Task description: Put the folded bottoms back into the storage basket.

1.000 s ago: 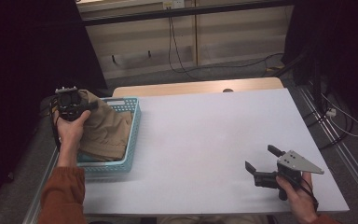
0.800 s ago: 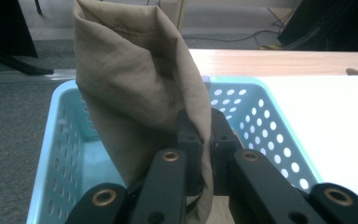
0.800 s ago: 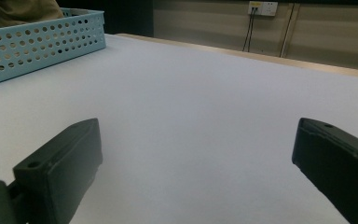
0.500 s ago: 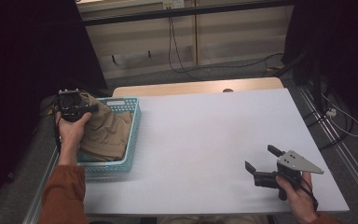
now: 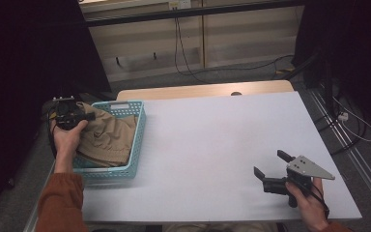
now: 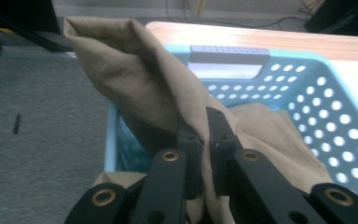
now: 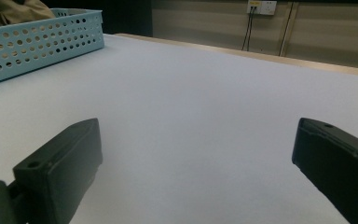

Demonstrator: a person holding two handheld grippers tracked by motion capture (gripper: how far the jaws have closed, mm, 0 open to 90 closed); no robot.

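Clearly, the left gripper (image 6: 204, 140) has its jaws pinched tight on a fold of the tan cloth (image 6: 144, 88), a peak of fabric standing up beyond the jaws. Most of the cloth lies bunched in the light blue perforated basket (image 5: 137, 140), at nine o'clock on the white table (image 5: 212, 140). At four o'clock the right gripper (image 5: 268, 164) rests on the table, jaws spread wide with nothing between them, well apart from the basket. Bare tabletop lies between.
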